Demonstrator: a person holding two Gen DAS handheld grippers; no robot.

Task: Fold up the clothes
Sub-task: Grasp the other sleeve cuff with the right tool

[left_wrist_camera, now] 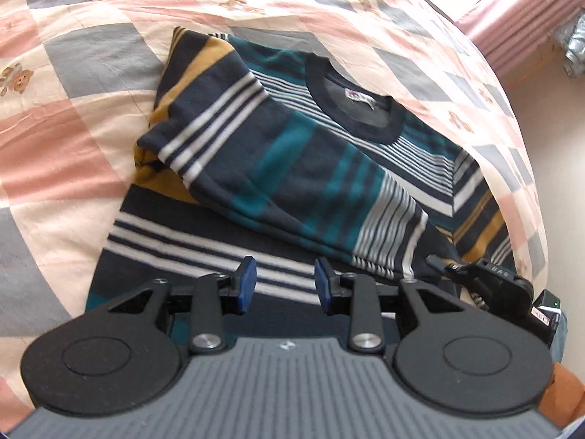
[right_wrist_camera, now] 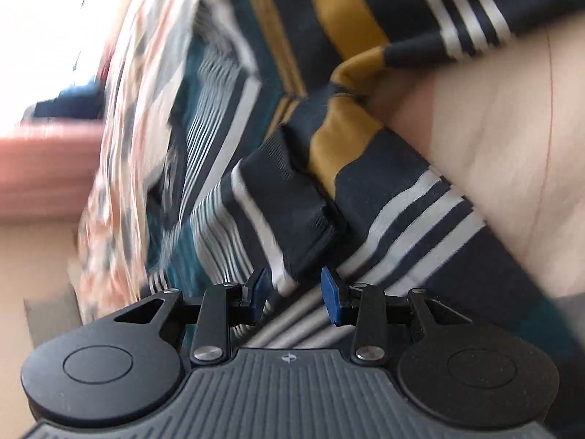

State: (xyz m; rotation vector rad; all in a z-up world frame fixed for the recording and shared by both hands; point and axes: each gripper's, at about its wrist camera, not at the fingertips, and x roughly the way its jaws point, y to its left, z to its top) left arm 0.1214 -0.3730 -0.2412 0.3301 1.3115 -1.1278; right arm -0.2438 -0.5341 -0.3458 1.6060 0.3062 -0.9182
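A striped sweater (left_wrist_camera: 292, 139) in navy, teal, mustard and white lies on the bed, collar at the far side. One sleeve (left_wrist_camera: 278, 168) is folded diagonally across its front. My left gripper (left_wrist_camera: 285, 285) is open and empty, hovering over the sweater's lower hem. My right gripper (right_wrist_camera: 294, 294) is open, its blue pads on either side of the sleeve's navy cuff (right_wrist_camera: 292, 212), not closed on it. The right gripper's body also shows at the sleeve end in the left wrist view (left_wrist_camera: 490, 285). The right wrist view is motion-blurred.
The sweater rests on a pink, grey and cream checked bedspread (left_wrist_camera: 91, 73) with small bear prints. A pink curtain (left_wrist_camera: 530, 11) hangs at the far right beyond the bed's edge. Bare floor (left_wrist_camera: 548, 117) shows to the right.
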